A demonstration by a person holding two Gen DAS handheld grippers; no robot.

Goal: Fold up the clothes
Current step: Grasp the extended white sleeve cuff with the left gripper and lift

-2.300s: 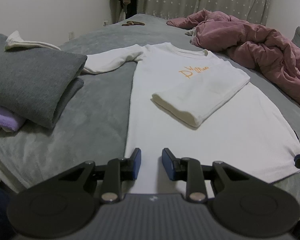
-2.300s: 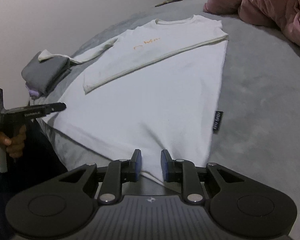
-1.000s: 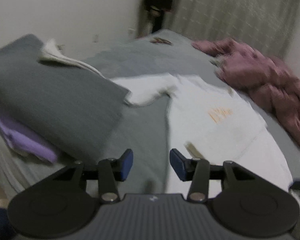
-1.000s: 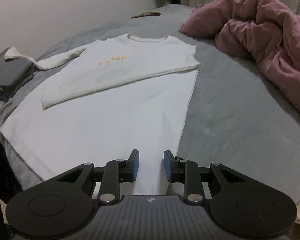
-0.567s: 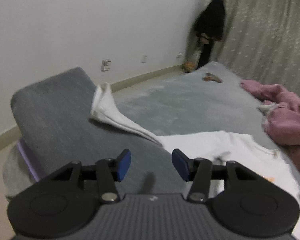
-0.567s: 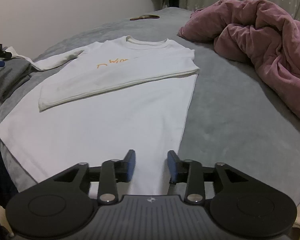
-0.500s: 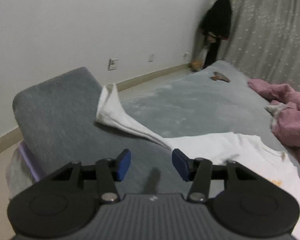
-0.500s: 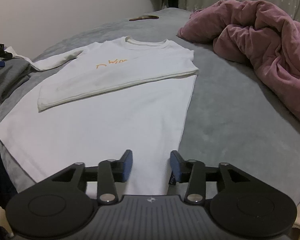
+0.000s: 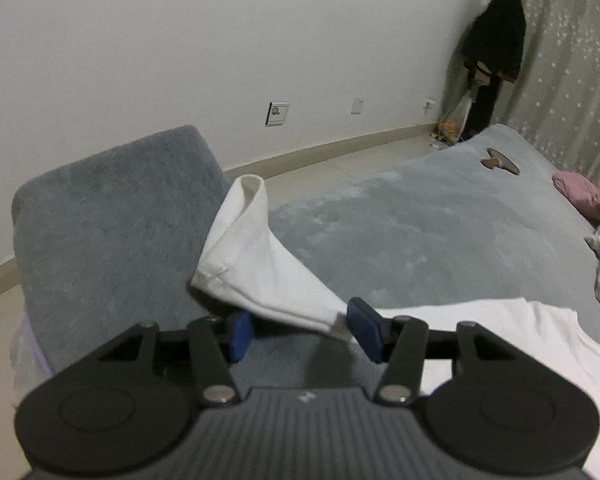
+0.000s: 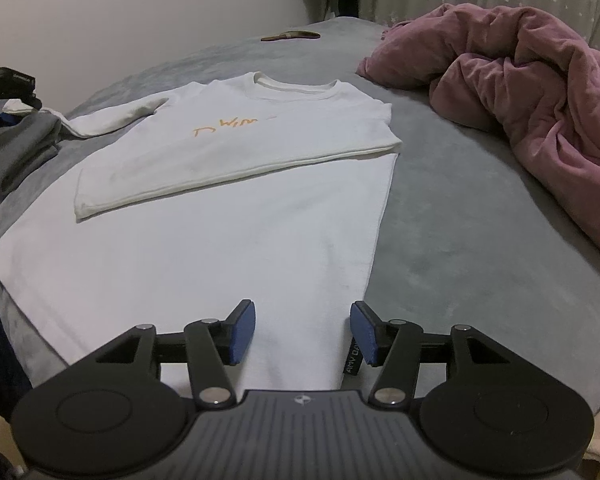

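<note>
A white long-sleeved shirt (image 10: 228,216) with orange lettering lies flat on the grey bed, one sleeve folded across its chest. Its other sleeve (image 9: 256,264) stretches out to the left, and its cuff rests up on a folded grey garment (image 9: 112,216). My left gripper (image 9: 302,334) hovers right at this sleeve. The jaws are opening, the sleeve's lower edge lies between the blue pads, and neither pad presses on it. My right gripper (image 10: 303,332) hangs over the shirt's near hem by its right corner and black label (image 10: 352,360). Its jaws are opening and grip nothing.
The grey garment tops a stack with a purple piece (image 9: 36,352) beneath it, at the bed's left edge. A crumpled pink quilt (image 10: 532,92) fills the bed's right side. Bare grey cover (image 10: 480,260) lies between quilt and shirt. A small brown object (image 9: 500,164) lies at the bed's far end.
My left gripper swung left, away from the shirt's body, and closed in on the sleeve over the grey stack. Both grippers' jaws widened. The right gripper stayed over the hem.
</note>
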